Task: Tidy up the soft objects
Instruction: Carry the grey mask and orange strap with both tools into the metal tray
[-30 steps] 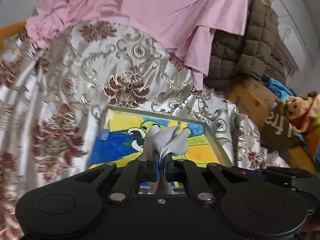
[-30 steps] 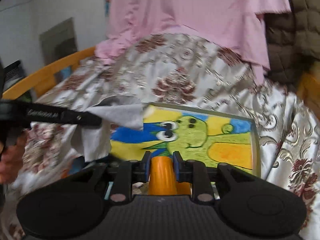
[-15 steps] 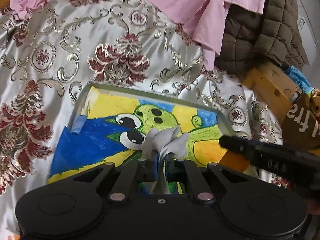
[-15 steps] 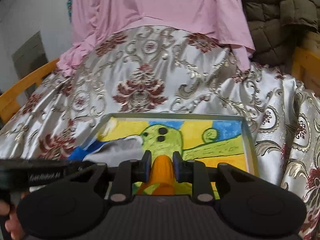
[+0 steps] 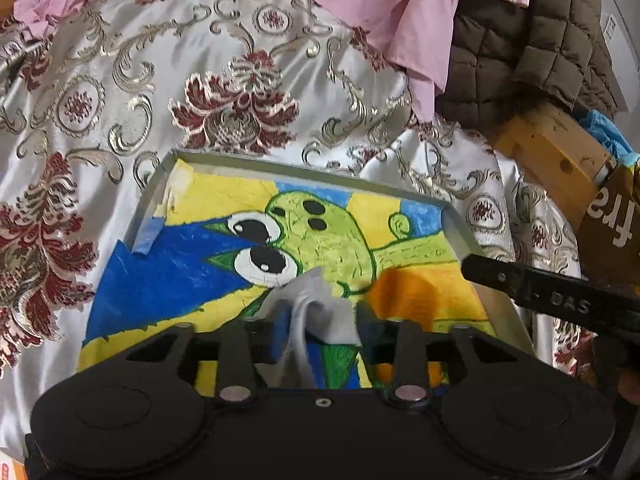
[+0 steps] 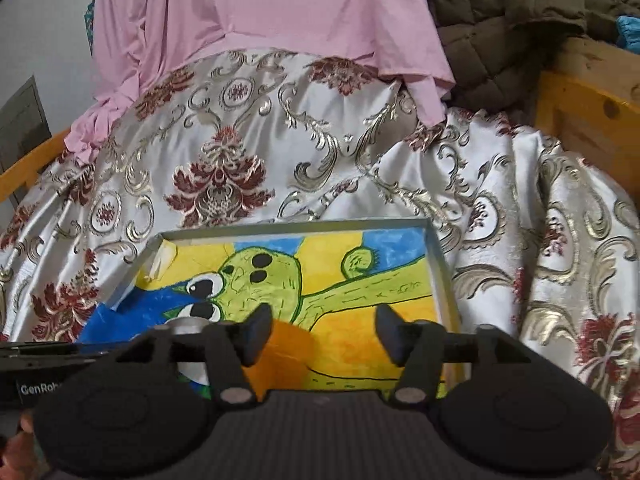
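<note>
A shallow grey tray [image 5: 158,192] with a bright cartoon drawing on its floor lies on the patterned bedspread. My left gripper [image 5: 318,316] is open low over the tray, with a grey cloth [image 5: 316,308] lying loose between its fingers. My right gripper [image 6: 324,332] is open over the tray [image 6: 440,264]; an orange soft object [image 6: 284,356] lies on the tray floor by its left finger and also shows in the left wrist view [image 5: 416,292]. The right gripper's finger [image 5: 540,296] reaches in from the right in the left wrist view.
A pink garment [image 6: 260,28] drapes over the far side of the bed. A brown quilted jacket [image 5: 528,52] hangs at the right by a wooden bed frame [image 6: 588,116]. The silver and red bedspread [image 5: 120,92] surrounds the tray.
Both grippers have come down over the tray and opened. The grey cloth has slipped loose in the left one and the orange object has dropped onto the tray from the right one.
</note>
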A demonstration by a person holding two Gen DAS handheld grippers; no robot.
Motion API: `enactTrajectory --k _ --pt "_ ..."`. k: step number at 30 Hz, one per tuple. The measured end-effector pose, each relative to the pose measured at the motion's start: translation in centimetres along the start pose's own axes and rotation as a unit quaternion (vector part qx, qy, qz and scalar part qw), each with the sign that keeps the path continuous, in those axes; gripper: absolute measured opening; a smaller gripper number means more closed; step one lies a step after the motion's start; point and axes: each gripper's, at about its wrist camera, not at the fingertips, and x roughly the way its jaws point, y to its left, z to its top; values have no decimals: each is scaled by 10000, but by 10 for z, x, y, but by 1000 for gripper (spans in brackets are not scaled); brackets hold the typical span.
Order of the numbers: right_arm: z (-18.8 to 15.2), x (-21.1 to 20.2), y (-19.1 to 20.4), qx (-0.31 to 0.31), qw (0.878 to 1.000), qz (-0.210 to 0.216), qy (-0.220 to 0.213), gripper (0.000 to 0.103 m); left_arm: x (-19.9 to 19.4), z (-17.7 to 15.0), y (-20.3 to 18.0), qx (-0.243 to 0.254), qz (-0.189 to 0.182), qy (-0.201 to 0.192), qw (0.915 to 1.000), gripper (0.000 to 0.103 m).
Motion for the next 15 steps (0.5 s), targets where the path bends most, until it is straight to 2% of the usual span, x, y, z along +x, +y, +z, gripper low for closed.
enactTrajectory --k 2,4,6,8,12,15 --pt "0 -12 -1 60 9999 34 -127 81 -8 3 -2 -60 17 -83 9999 54" --pt "0 -27 -1 64 9995 100 -309 87 -19 7 -5 -124 47 -235 9996 67" --pt "1 -41 1 54 9988 145 -471 92 -34 11 -8 -110 87 -405 9991 75" --pt "2 -59 3 64 9975 209 -665 101 -52 14 -14 -33 128 -591 9982 83" --pt "3 -93 8 120 9947 224 -998 103 -91 14 -21 60 253 -1016 9945 96" --pt "2 -122 13 159 9915 80 -1292 103 -124 11 -24 78 264 -1340 9906 99"
